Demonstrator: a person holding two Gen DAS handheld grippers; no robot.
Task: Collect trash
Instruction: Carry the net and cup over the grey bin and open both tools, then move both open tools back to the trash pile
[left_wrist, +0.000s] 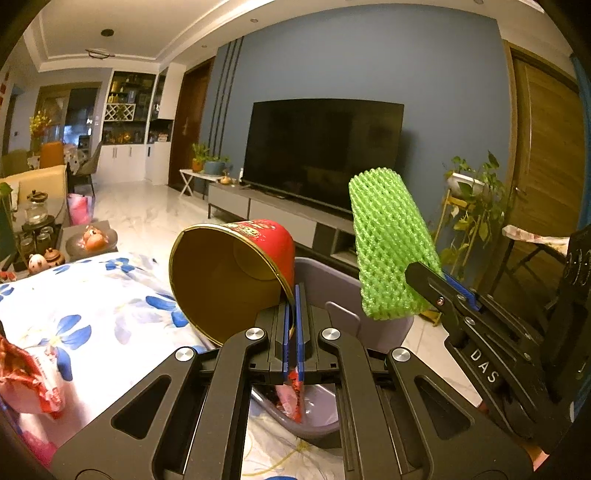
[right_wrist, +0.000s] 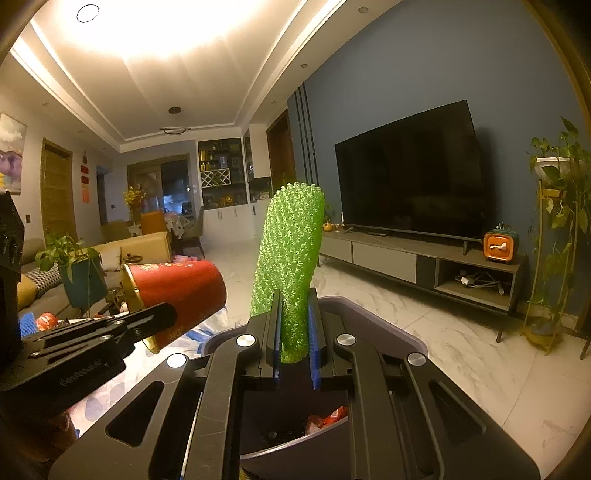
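My left gripper (left_wrist: 293, 295) is shut on the rim of a red paper cup (left_wrist: 236, 269), tilted with its gold inside facing me, held above a grey trash bin (left_wrist: 384, 317). My right gripper (right_wrist: 293, 295) is shut on a green foam net sleeve (right_wrist: 290, 258), which stands upright over the same bin (right_wrist: 388, 332). The sleeve (left_wrist: 388, 247) and right gripper (left_wrist: 443, 284) also show in the left wrist view. The cup (right_wrist: 181, 291) and the left gripper's fingers (right_wrist: 110, 328) show in the right wrist view. Red wrappers (right_wrist: 328, 417) lie inside the bin.
A flower-print cloth (left_wrist: 92, 314) covers the table, with a red-and-white wrapper (left_wrist: 26, 380) at its left. A TV (right_wrist: 410, 184) on a low cabinet (right_wrist: 424, 262) lines the blue wall. Potted plants (right_wrist: 557, 221) stand at the right. A tea set (left_wrist: 40, 236) sits at the left.
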